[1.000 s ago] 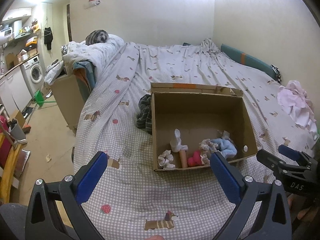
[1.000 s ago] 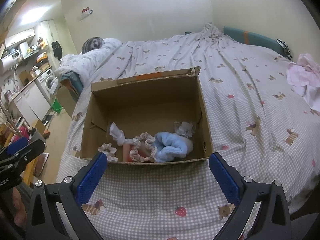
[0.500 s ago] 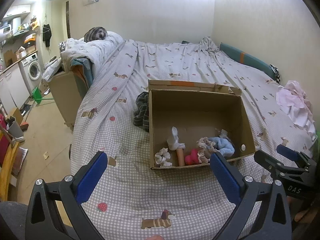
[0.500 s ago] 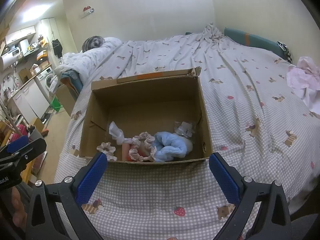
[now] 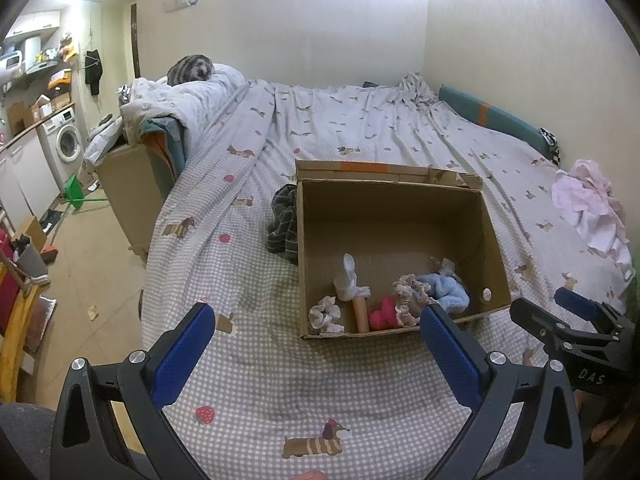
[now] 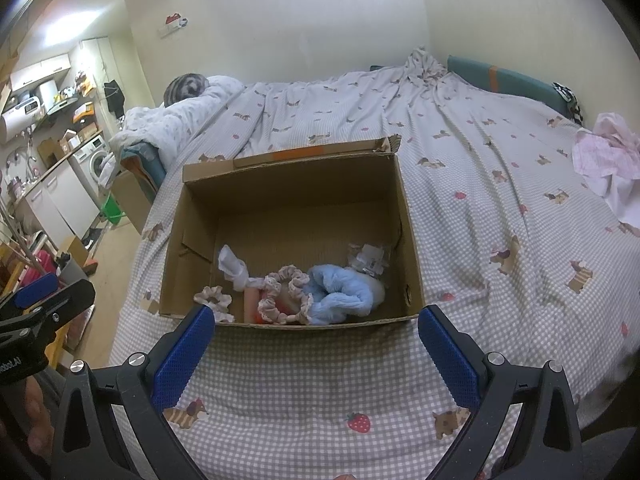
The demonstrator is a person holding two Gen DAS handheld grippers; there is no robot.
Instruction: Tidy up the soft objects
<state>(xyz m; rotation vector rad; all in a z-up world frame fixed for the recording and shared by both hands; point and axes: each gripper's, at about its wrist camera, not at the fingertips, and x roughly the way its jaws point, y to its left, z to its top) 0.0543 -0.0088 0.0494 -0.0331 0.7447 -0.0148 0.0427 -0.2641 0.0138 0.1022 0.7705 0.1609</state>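
Both grippers hang empty over the bed's near edge: the left gripper (image 5: 316, 340) spread wide, the right gripper (image 6: 316, 340) too. Probably a pause between picks. The brown cardboard box (image 6: 408, 240) holds, along its near wall, a frilly cream scrunchie (image 6: 214, 296), a knotted white cloth (image 6: 236, 268) and a fluffy blue fabric bundle (image 6: 340, 292). Next could be the dark striped cloth (image 5: 284, 220) touching the box's left wall.

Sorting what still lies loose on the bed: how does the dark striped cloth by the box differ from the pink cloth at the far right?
The dark striped cloth is grey-green and bunched right against the cardboard box, at its left wall; the pink cloth is pale pink and white and lies well apart from the box, near the bed's right edge. The pink one spreads wider and flatter; the striped one looks smaller, though the box hides part of it. Both are crumpled fabric lying on the checked bedspread, outside the box.
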